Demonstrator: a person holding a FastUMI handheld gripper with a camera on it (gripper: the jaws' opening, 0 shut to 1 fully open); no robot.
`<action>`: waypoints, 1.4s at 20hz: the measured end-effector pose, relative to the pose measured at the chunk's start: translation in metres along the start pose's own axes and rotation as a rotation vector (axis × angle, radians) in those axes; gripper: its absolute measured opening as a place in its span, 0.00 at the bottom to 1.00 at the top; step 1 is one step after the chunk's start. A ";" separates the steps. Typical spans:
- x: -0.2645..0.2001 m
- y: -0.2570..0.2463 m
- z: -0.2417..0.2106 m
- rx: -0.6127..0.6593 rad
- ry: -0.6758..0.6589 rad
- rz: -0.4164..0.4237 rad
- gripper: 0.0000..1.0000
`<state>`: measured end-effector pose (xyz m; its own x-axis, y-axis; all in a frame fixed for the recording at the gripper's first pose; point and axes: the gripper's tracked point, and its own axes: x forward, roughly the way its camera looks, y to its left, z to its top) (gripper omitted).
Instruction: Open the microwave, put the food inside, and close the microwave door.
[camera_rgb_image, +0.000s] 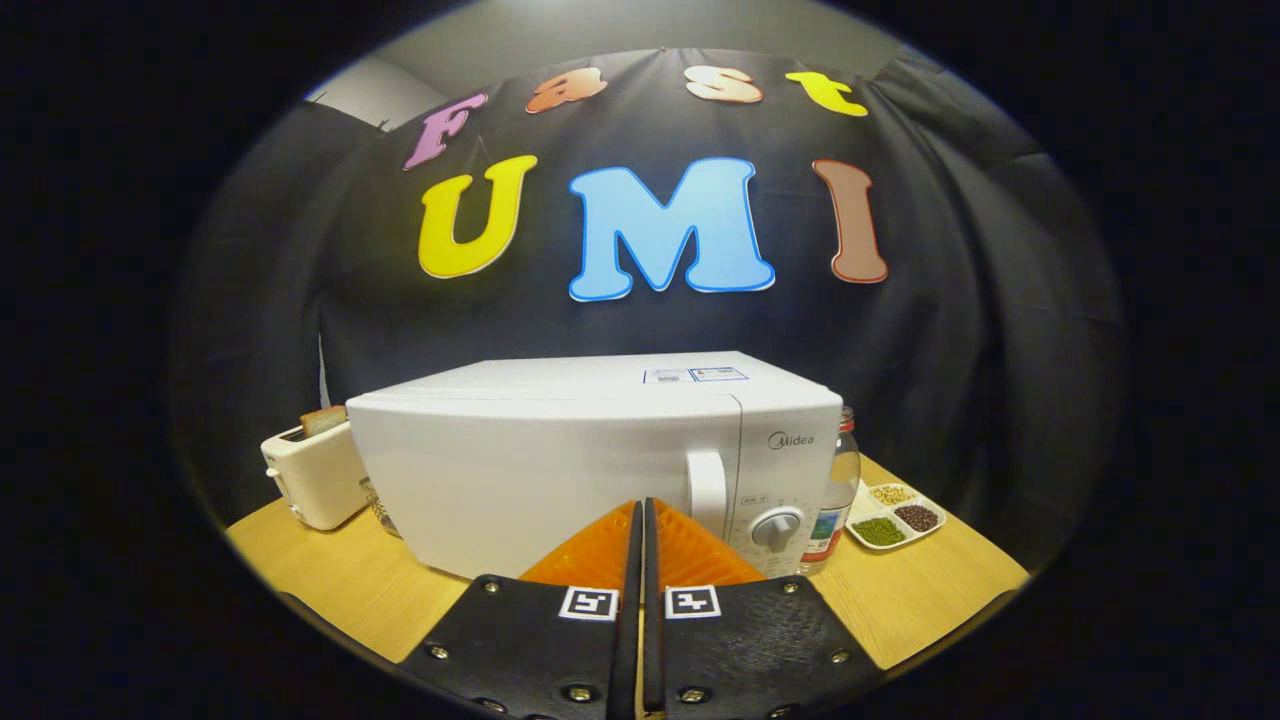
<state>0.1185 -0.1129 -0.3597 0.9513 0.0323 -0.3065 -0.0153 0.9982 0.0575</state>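
The pale wooden tabletop (930, 585) carries everything you need, and the boxy white microwave (560, 470) takes up its middle, standing square to you with the door shut. That puts the first step, opening it, still ahead of you. Its white vertical door handle (706, 492) sits toward the right side of the front, next to the control panel with its round grey dial (777, 527), so the door most likely swings out from that side and hinges on the left.

By the tabletop's left edge stands a cream toaster (315, 475) with a slice of bread (323, 420) poking from its slot. Just right of the microwave, touching or almost touching its side, is a clear glass jar with a label (838, 500). Nearer the right edge lies a small white divided dish of green, dark and pale beans (895, 515). Which of these counts as the food, you cannot tell yet; nothing is in your grasp.

Your tool (641, 525) points at the lower front of the microwave, a little left of the handle, its orange ribbed fingers (600, 550) pressed together and holding nothing. You would need to part them and shift right to hook the handle.
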 end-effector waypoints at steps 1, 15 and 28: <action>-0.019 0.004 0.004 -0.003 -0.006 0.022 0.03; -0.215 0.038 0.052 0.048 -0.043 0.165 0.03; -0.281 0.069 0.265 -0.037 -0.324 -0.010 0.07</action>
<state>-0.0679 -0.0665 -0.0174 0.9999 0.0112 0.0120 -0.0114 0.9998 0.0192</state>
